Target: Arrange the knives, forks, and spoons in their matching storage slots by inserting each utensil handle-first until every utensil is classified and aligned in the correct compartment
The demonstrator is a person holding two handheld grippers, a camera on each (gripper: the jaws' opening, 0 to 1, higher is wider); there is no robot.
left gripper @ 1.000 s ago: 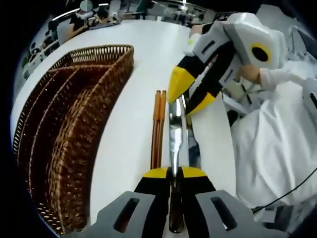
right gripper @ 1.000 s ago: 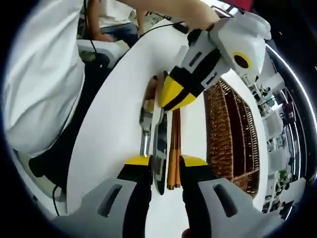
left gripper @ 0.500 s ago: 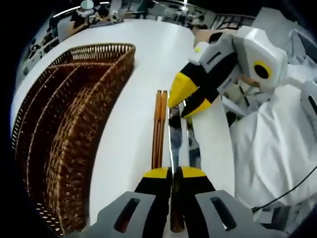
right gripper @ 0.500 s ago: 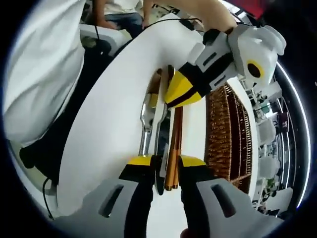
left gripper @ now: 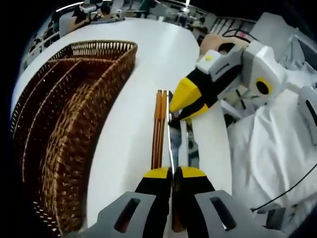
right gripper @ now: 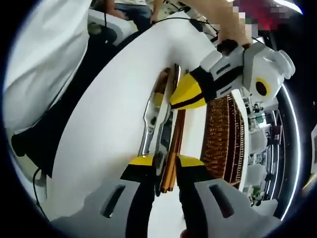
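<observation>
Pinched edge-on between the left gripper [left gripper: 172, 172] jaws is a knife [left gripper: 171, 148], with its far end gripped by the right gripper [left gripper: 179, 110]. Wooden chopsticks [left gripper: 158, 130] are laid just beside it on the white table [left gripper: 131, 99], and the wicker tray [left gripper: 64, 114] is parked to the left.

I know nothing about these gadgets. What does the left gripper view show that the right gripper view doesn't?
Left gripper view: the brown woven wicker basket seen from above, its dividers and open slots plain. Right gripper view: a second silver metal utensil lying beside the knife. Both share the silver knife, the pair of orange-brown chopsticks and the white table.
</observation>
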